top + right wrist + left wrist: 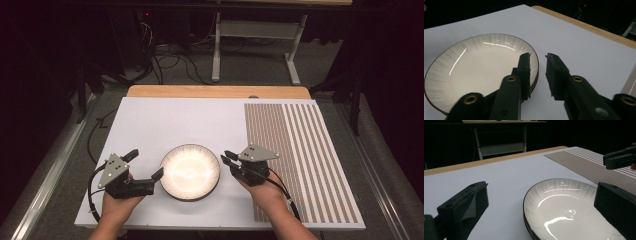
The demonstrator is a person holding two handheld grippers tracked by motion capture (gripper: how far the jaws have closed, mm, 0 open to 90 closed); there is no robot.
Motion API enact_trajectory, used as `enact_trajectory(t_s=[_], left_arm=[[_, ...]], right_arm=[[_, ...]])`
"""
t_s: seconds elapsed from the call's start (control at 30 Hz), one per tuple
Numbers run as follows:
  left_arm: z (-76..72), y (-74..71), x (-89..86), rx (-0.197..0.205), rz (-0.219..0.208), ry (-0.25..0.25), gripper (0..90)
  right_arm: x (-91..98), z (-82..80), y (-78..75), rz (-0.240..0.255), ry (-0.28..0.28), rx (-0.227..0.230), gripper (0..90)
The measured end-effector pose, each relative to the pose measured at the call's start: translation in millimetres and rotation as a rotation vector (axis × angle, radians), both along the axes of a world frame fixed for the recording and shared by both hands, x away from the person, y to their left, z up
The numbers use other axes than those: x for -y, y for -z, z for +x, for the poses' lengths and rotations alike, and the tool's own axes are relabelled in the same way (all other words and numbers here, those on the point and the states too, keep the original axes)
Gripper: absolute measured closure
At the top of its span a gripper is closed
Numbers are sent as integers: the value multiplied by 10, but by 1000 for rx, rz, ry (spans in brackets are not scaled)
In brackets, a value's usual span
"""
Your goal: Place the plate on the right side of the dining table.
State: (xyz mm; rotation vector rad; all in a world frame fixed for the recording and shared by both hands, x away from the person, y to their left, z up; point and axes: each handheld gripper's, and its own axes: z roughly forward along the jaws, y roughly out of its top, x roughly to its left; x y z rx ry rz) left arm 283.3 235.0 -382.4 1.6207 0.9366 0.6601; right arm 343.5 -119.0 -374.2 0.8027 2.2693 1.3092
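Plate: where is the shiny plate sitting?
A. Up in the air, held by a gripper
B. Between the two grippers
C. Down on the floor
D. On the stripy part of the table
B: in the high view the plate rests on the plain white part of the table, with the left gripper at its left side and the right gripper at its right.

Dark room, grey carpet (250, 70), cables (170, 62)
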Motion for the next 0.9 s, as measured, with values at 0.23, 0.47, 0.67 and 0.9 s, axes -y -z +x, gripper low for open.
enact_trajectory(t_s=[0.23, 0.47, 0.67, 0.9], left_arm=[[-9, -5, -4, 9, 6, 9, 1], [-24, -17, -18, 21, 9, 4, 2], [-37, -28, -7, 26, 15, 10, 2], [-30, -24, -15, 24, 9, 6, 2]], right_arm=[[-29, -10, 131, -60, -47, -59, 900], [-133, -41, 208, -108, -75, -84, 900], [-182, -54, 240, -127, -78, -89, 900], [-163, -32, 245, -150, -57, -78, 900]])
